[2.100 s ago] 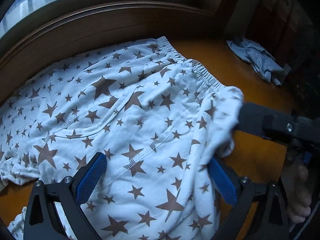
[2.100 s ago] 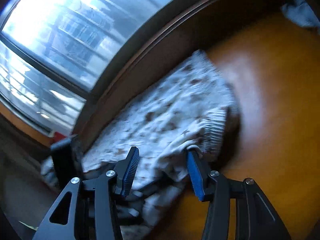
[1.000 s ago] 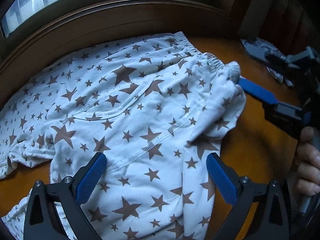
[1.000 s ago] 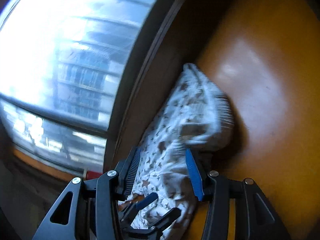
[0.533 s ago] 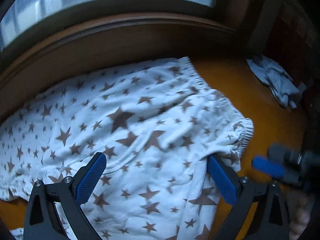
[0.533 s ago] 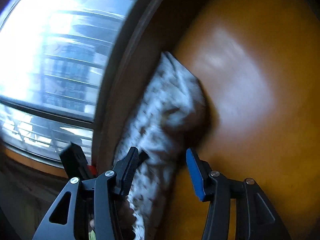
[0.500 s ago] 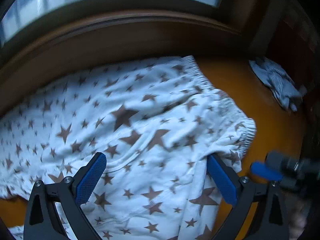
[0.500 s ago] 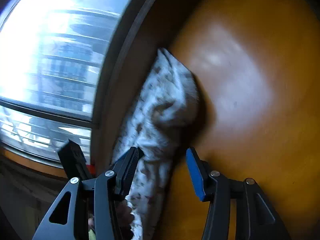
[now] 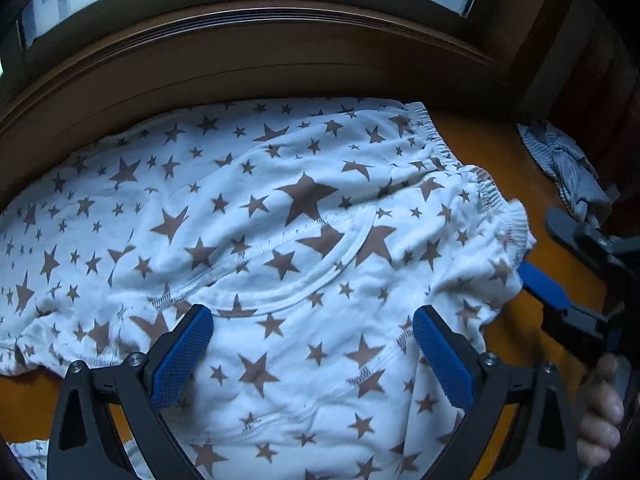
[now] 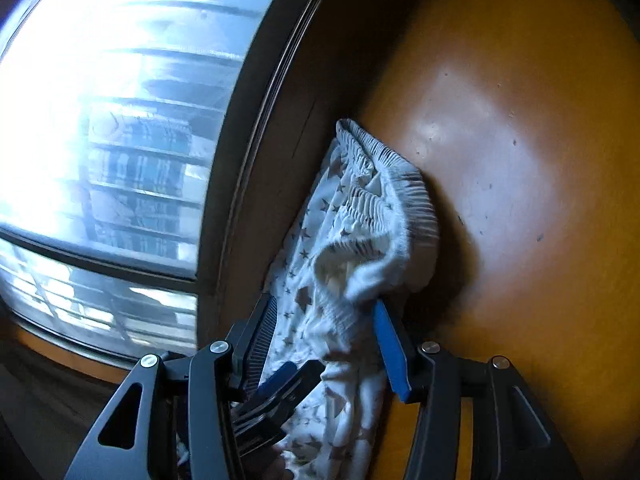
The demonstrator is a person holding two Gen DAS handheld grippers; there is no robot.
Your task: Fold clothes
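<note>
**Slip risk at waistband corner**

Left gripper [image 9: 312, 356] wide apart, hovering low over star-print shorts [image 9: 312, 216], clamped on nothing. Shorts spread flat on orange table [image 10: 520, 160] against window sill, wrinkled along mid-panel seam. Waistband [image 10: 400, 196] bunched and lifted at right corner, loose between pads of right gripper [image 10: 326, 340], also apart, no pinch visible.

Likely failures:
- Closing on one layer only, leaving lower layer behind and fold crooked.
- Thin bite on elastic, slipping out mid-carry.
- Left pads snagging slack cloth, dragging whole piece askew.

Striped cloth [image 9: 568, 168] far right, well apart, catchable only on a wide swing.
</note>
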